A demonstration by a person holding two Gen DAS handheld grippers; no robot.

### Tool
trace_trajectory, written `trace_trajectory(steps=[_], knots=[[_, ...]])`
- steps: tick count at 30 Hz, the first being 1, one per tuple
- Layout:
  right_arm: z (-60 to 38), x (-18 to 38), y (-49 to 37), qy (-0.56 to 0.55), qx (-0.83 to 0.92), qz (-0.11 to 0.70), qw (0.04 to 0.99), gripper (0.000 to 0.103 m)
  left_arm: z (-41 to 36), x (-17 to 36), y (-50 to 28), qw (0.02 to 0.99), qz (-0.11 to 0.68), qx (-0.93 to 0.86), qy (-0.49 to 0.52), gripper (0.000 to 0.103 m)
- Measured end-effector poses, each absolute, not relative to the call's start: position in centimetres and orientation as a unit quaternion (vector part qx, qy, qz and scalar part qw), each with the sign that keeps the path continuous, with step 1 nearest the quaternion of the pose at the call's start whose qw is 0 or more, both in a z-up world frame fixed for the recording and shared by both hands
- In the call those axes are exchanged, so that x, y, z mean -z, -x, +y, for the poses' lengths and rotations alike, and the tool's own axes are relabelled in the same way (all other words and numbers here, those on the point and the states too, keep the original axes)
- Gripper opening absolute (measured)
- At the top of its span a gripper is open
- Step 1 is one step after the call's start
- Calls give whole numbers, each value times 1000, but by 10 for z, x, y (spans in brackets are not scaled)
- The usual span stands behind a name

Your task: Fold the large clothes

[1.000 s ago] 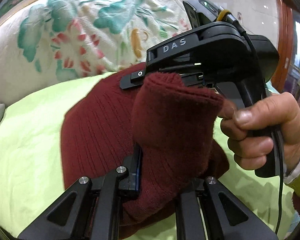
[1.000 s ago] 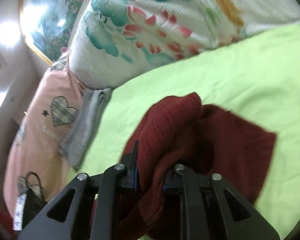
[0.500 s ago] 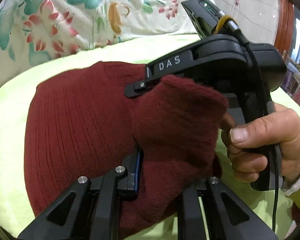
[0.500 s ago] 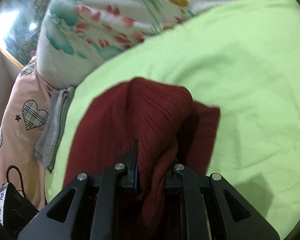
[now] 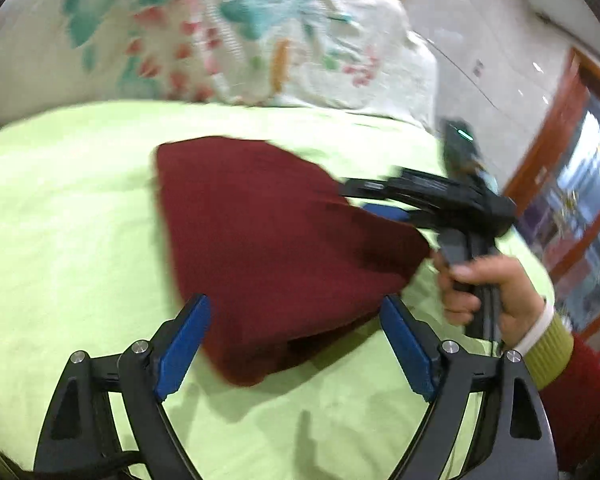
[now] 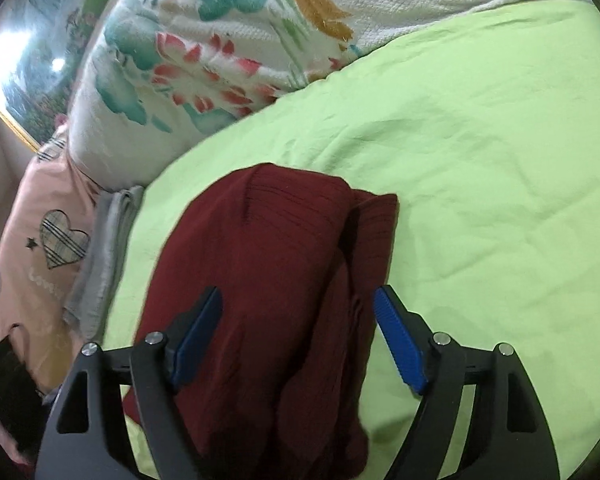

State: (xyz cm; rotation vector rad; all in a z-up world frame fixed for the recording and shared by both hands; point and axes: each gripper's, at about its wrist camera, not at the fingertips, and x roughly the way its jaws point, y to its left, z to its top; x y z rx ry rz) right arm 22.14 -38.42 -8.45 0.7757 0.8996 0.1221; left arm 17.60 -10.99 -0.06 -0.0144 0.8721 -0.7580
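Observation:
A dark red knit sweater [image 5: 272,240] lies folded in a compact bundle on the lime green bed sheet [image 5: 68,240]. It also shows in the right wrist view [image 6: 268,272]. My left gripper [image 5: 296,340] is open, its blue pads standing apart on either side of the bundle's near edge, holding nothing. My right gripper [image 6: 300,336] is open over the bundle's near part, pads apart. In the left wrist view the right gripper's body [image 5: 440,200] sits at the sweater's right edge, held by a hand [image 5: 484,292].
A floral quilt [image 6: 228,40] is piled at the back of the bed. A pink heart-print cloth [image 6: 40,248] and a grey folded cloth [image 6: 104,248] lie at the left. A wooden door frame [image 5: 556,152] stands at the right.
Both grippers have opened and let go of the sweater. The raised fold has dropped flat onto the bundle, and both grippers have drawn back a little.

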Motion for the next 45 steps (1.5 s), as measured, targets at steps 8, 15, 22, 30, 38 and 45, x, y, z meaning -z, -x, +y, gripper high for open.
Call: trace_trajectory(steps=[8, 15, 22, 30, 38, 45], knots=[[-391, 104, -218, -449, -81, 421, 784, 80, -77, 38, -252, 770, 501, 369, 141, 87], [-390, 117, -231, -455, -83, 447, 765, 81, -97, 79, -290, 721, 551, 378, 181, 90], [-384, 130, -248, -443, -112, 467, 757, 81, -126, 95, -302, 710, 560, 396, 158, 95], [-354, 123, -248, -427, -111, 478, 759, 44, -138, 80, -281, 742, 530, 399, 101, 62], [-288, 86, -234, -408, -160, 459, 773, 39, -58, 44, -236, 776, 495, 377, 105, 60], [-204, 72, -257, -380, -222, 443, 781, 39, 30, 24, -225, 804, 484, 332, 95, 61]])
